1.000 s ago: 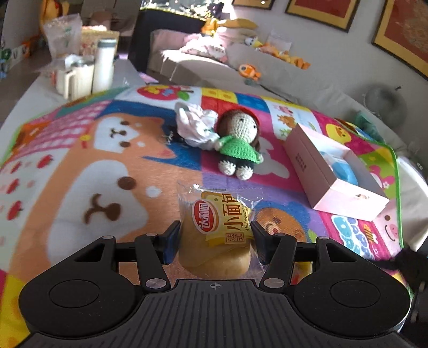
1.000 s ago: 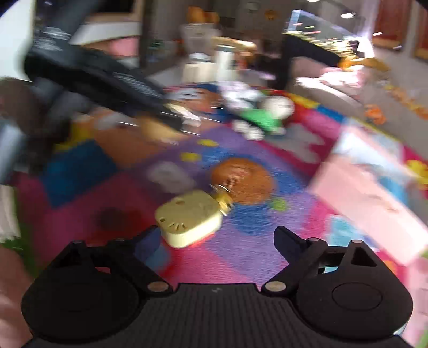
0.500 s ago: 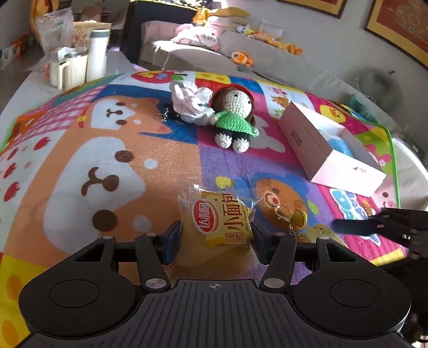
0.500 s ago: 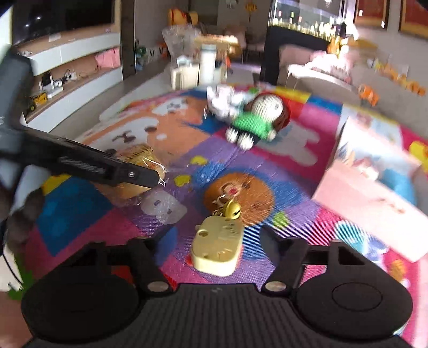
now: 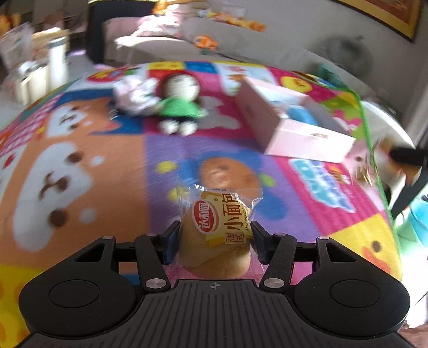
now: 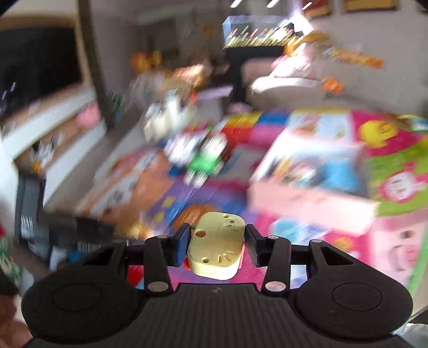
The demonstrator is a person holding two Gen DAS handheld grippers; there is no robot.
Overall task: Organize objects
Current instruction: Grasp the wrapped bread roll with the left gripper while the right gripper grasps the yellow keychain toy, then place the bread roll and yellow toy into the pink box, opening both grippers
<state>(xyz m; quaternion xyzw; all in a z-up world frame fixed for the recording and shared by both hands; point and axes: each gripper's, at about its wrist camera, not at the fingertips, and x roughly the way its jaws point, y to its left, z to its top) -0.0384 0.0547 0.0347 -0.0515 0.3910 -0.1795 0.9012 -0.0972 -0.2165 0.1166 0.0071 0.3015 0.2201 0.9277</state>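
Room was sunlit — grey sofa (image 5: 165, 40) behind, framed picture (image 5: 385, 13) on pale wall, white shelving (image 6: 53, 133) along one side.

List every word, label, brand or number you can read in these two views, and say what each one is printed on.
"达利园", red oval logo on the bread packet held in the left gripper.
"小面包", large characters on the same packet; the last one is partly cut off.
"法式", small boxed characters on the packet.
"Mini French...", small print on the packet, the rest unreadable.
Pink box: small marks on its side, too blurred to read.
Yellow plastic toy in the right gripper: no text.
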